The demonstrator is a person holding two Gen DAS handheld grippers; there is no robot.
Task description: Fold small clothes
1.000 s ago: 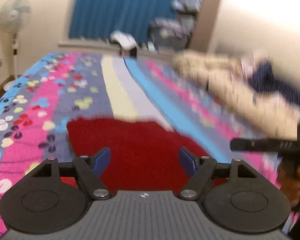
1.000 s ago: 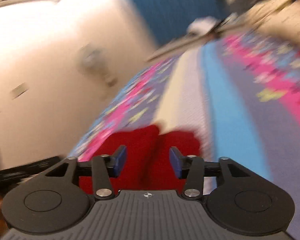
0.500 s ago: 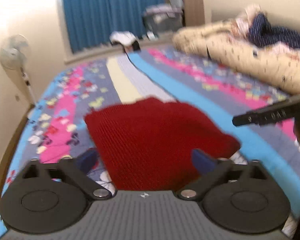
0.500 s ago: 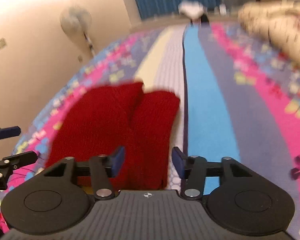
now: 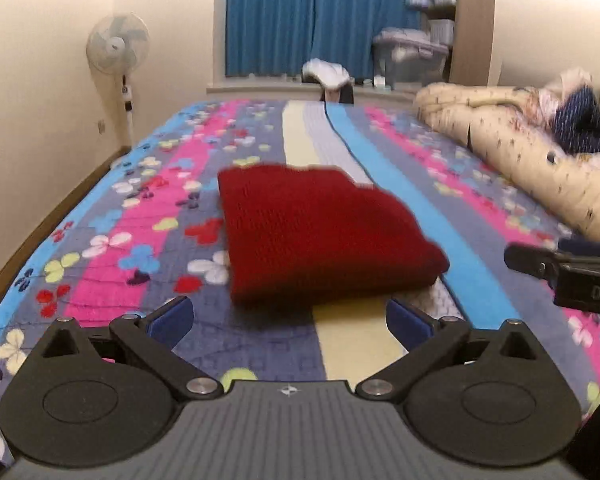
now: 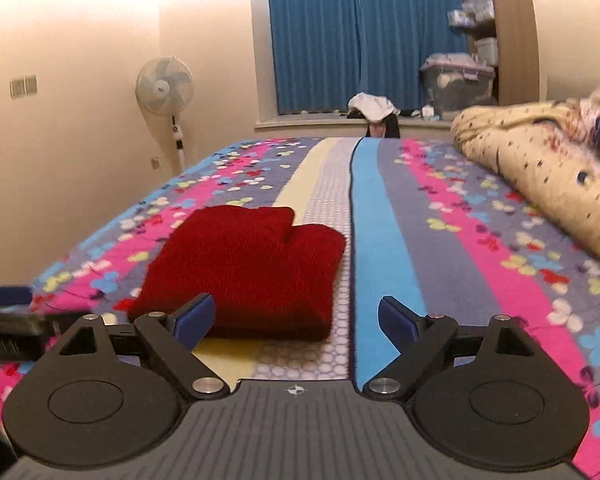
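A red knitted garment (image 5: pixel 320 236) lies folded flat on the striped, flowered bedspread (image 5: pixel 140 216); it also shows in the right wrist view (image 6: pixel 248 268). My left gripper (image 5: pixel 290 318) is open and empty, held just short of the garment's near edge. My right gripper (image 6: pixel 296 318) is open and empty, near the garment's near right corner. Part of the right gripper shows at the right edge of the left wrist view (image 5: pixel 560 272), and part of the left gripper at the left edge of the right wrist view (image 6: pixel 16 328).
A rolled cream duvet (image 5: pixel 532 152) with dark clothes lies along the bed's right side. A standing fan (image 5: pixel 118 46) is by the left wall. Blue curtains (image 6: pixel 364 32), a sill with a white cloth (image 6: pixel 374 106) and a storage box (image 6: pixel 458 80) are at the back.
Both grippers have pulled back from over the red garment and opened wider; the garment now lies ahead of the fingers instead of between them. The views have steadied.
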